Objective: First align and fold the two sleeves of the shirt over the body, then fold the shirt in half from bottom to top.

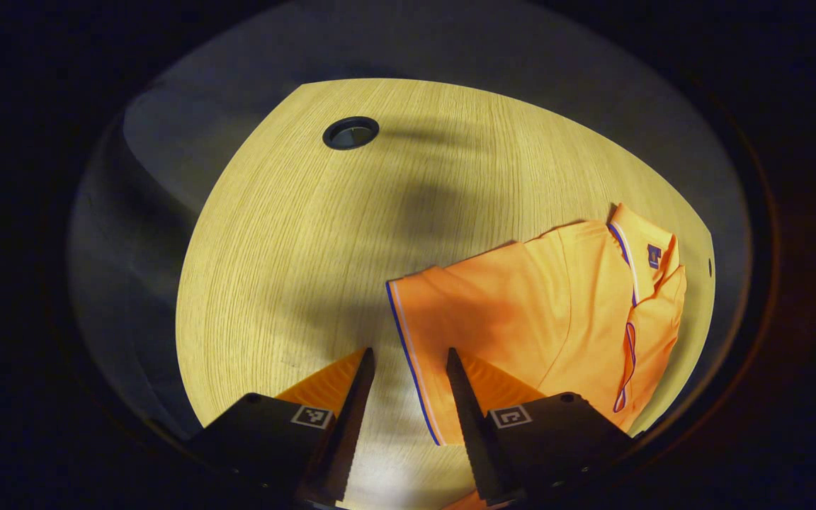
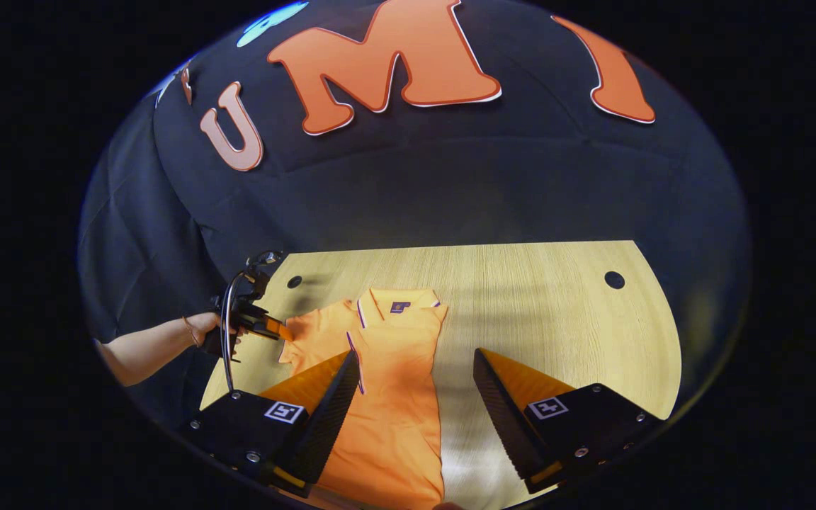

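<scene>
Orange polo shirt [image 2: 394, 397] flat on the pale wood desk [image 2: 557, 319], long axis running from the near edge toward the booth wall in the right gripper view, collar [image 2: 399, 303] at the far end, hem toward the camera. One sleeve already over the body, so the right-hand side a straight folded edge; the other sleeve [image 2: 312, 333] still spread out to the left. Same shirt [image 1: 542, 312] in the left gripper view lying sideways, collar [image 1: 645, 255] to the right, the spread sleeve's striped cuff [image 1: 408, 354] nearest the camera.

Left gripper [image 1: 408, 361] above the desk, fingers [image 1: 355, 397] apart, nothing between them, cuff edge running through the gap below. Seen from the right gripper view, that same gripper [image 2: 259, 322] held in a hand [image 2: 206, 329] at the desk's left side, tips right at the end of the spread sleeve; contact with the cloth impossible to tell.

Right gripper [image 2: 415, 361] over the shirt's lower body, fingers [image 2: 500, 404] wide apart, holding nothing, one above the cloth, the other over bare wood.

Round grommet hole [image 1: 350, 132] in the desk beyond the shirt.
</scene>
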